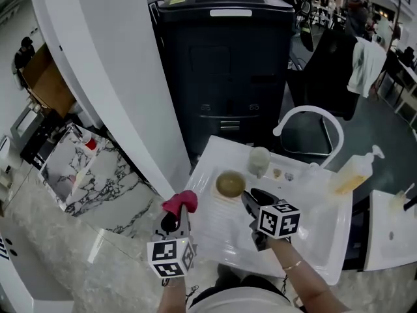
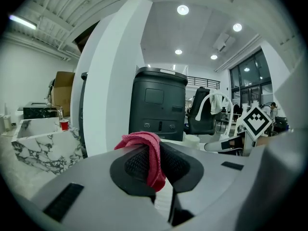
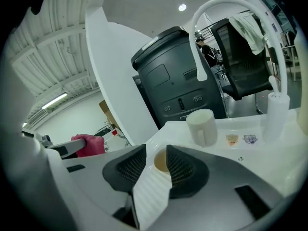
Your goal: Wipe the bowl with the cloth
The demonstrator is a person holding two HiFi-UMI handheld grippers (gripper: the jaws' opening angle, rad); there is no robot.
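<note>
A small tan bowl [image 1: 230,184] sits on the ribbed drainboard of the white sink unit [image 1: 221,240]. My right gripper [image 1: 250,199] hovers just to its right with open jaws and nothing between them; in the right gripper view the bowl [image 3: 160,161] shows through the gap between the pads. My left gripper [image 1: 177,215] is shut on a pink-red cloth [image 1: 180,202] at the sink's left edge. The cloth [image 2: 148,153] hangs pinched between the black pads [image 2: 134,167] in the left gripper view.
A white mug [image 1: 258,161] stands behind the bowl, near a curved white faucet [image 1: 313,124] and a soap dispenser bottle [image 1: 355,171]. A large dark bin [image 1: 225,70] rises behind the sink. A white pillar [image 1: 111,77] and a marbled counter [image 1: 91,181] lie left.
</note>
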